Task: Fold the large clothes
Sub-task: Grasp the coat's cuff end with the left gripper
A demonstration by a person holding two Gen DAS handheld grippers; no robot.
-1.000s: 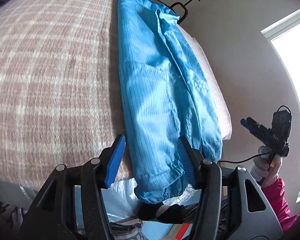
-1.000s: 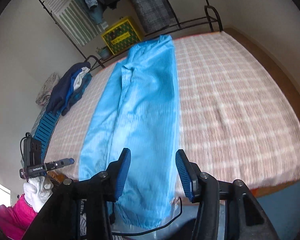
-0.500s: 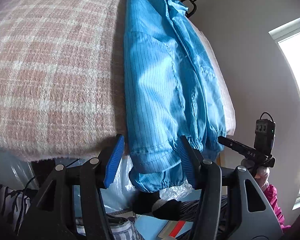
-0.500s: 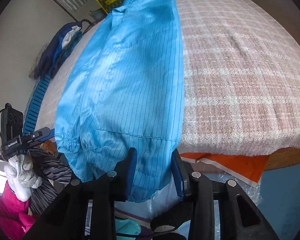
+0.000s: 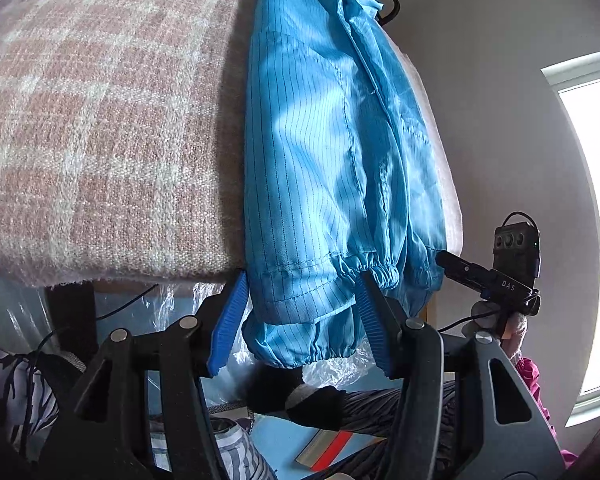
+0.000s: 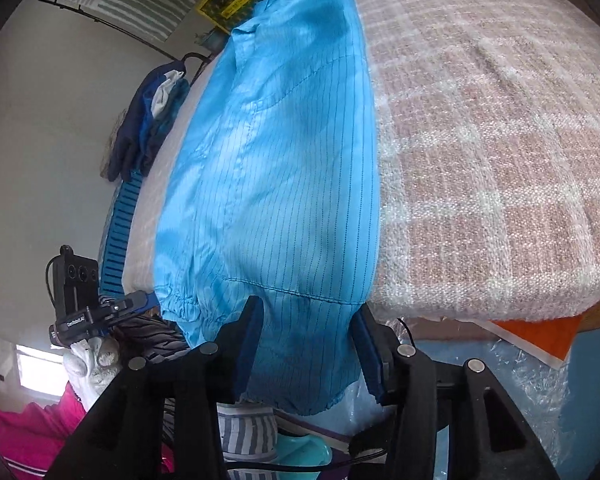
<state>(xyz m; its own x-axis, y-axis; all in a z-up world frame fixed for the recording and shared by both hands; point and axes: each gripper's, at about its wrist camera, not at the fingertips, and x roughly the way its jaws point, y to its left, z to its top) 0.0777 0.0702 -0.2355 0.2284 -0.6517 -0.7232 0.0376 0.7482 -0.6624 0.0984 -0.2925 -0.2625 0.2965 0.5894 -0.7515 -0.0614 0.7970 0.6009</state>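
A bright blue striped garment (image 5: 320, 140) lies lengthwise on the bed, its elastic cuffs (image 5: 300, 344) hanging over the near edge. My left gripper (image 5: 300, 320) is open, its blue pads on either side of one hanging cuff. My right gripper (image 6: 306, 344) is open around the hem of the other leg (image 6: 284, 200). Each gripper shows in the other's view, at the garment's far side: the right one (image 5: 452, 268) in the left wrist view, the left one (image 6: 136, 304) in the right wrist view.
The bed has a pink and white checked cover (image 6: 480, 160). A pile of dark blue clothes (image 6: 148, 120) lies at its far side. A clothes rack and a yellow crate (image 6: 236, 0) stand behind. A window (image 5: 592, 200) is on the right wall. Plastic wrap and boxes sit under the bed edge.
Both grippers have moved in low toward the bed's edge. Each now has its open pads around a hanging cuff of the blue garment.
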